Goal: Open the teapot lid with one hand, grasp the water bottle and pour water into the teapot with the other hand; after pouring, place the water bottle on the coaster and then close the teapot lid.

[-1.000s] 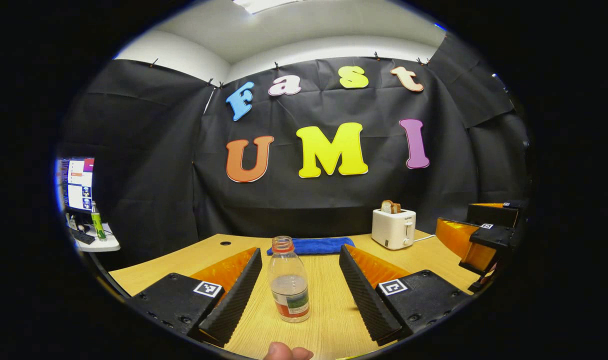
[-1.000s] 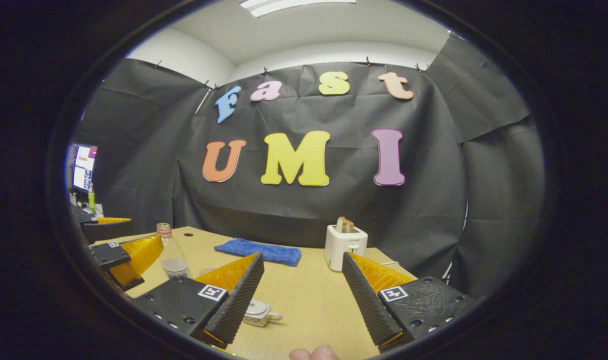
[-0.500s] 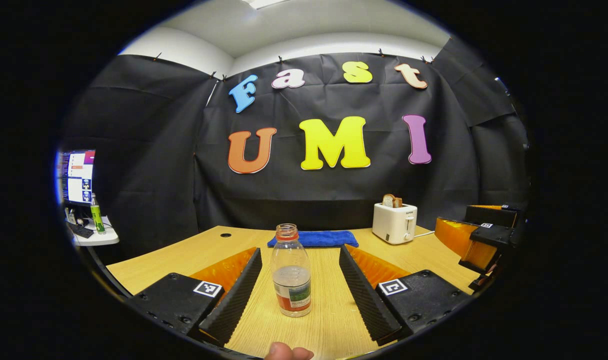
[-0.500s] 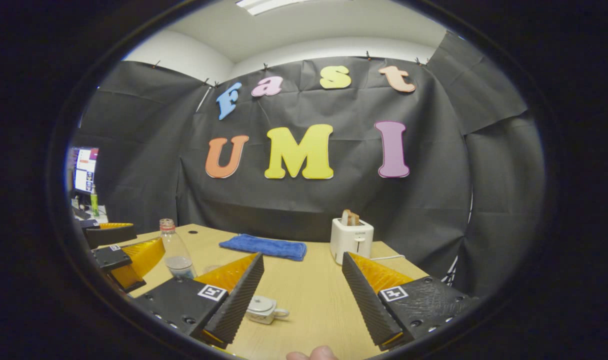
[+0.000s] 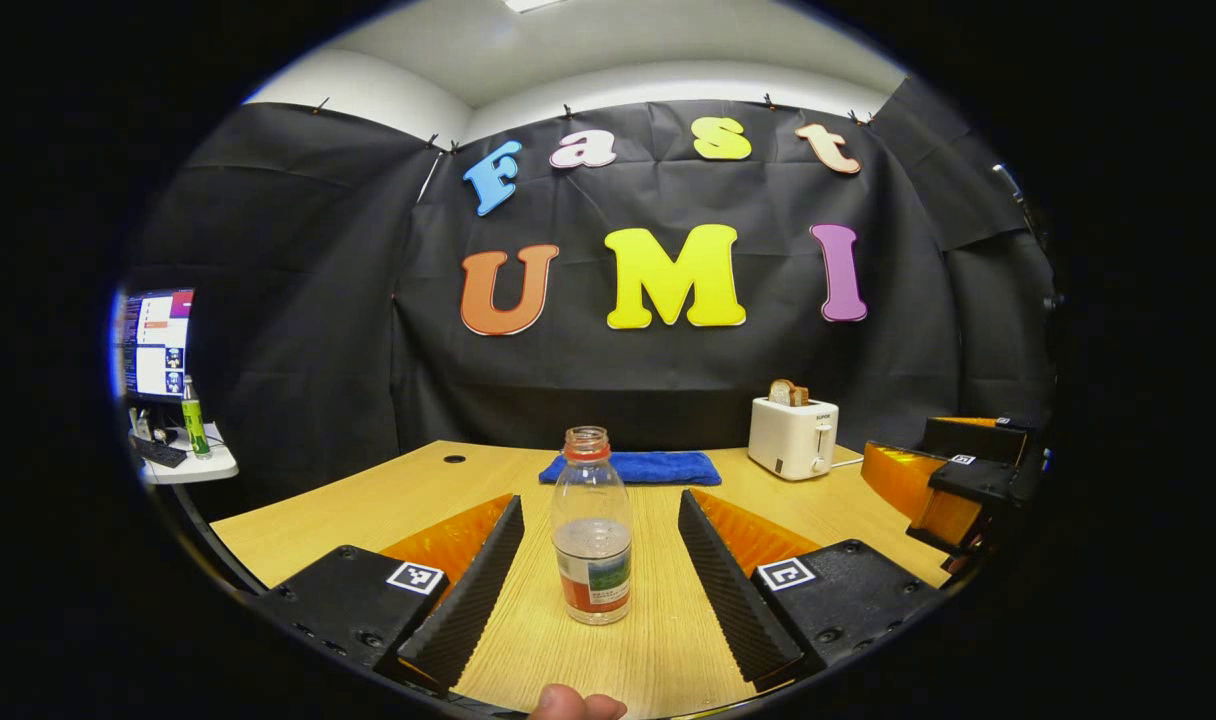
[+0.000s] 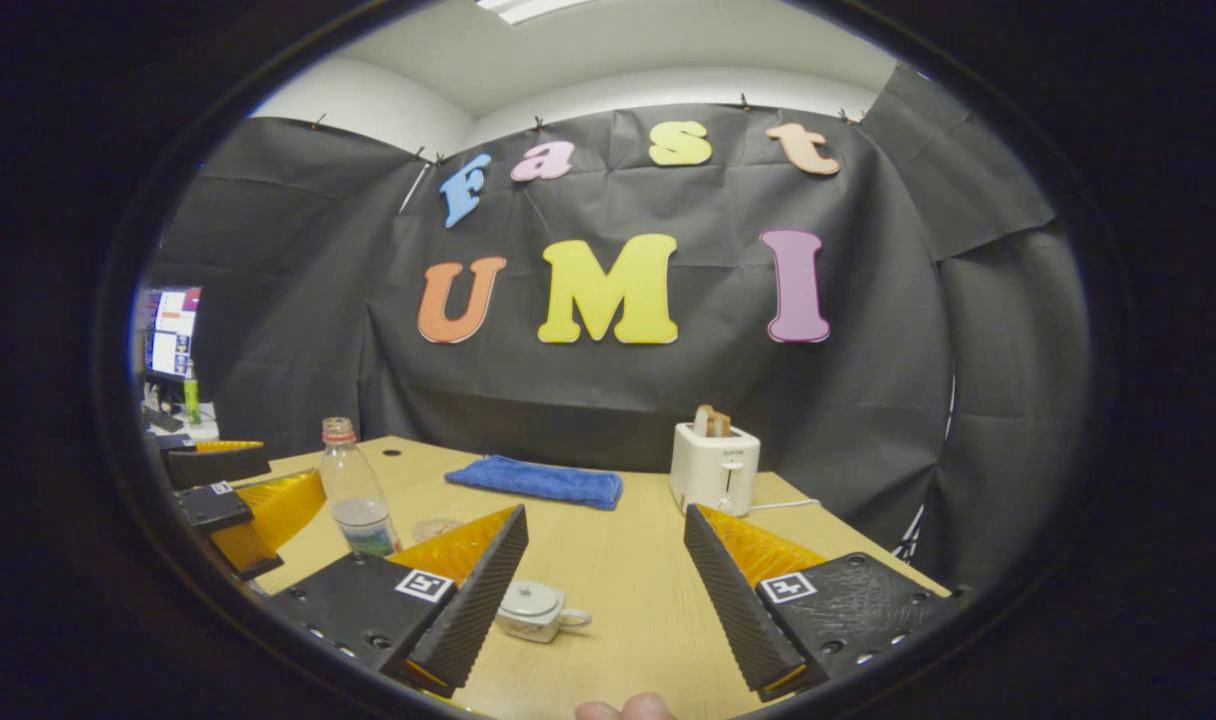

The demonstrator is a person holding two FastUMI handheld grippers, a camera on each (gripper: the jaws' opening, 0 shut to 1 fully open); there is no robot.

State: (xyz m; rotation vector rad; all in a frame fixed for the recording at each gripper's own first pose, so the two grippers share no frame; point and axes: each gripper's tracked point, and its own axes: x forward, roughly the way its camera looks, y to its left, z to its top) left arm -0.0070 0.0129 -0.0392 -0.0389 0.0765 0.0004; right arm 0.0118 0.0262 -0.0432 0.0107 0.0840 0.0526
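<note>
Bottle (image 5: 592, 540) is now framed higher, lower centre between the spread jaws of the left gripper (image 5: 598, 560), untouched. Right gripper (image 6: 603, 585) is also open, teapot (image 6: 533, 611) low centre, lid on. Uncapped bottle could be tipped by an off-centre closure.

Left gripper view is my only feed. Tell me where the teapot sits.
Observer: The small white ceramic teapot stands lid-on on the wooden table, between the open right gripper's fingers and nearer its left finger.
Operator: Now find me the coaster.
Observer: A round pale coaster lies flat on the table beside the clear plastic water bottle, to the bottle's right in the right gripper view.
</note>
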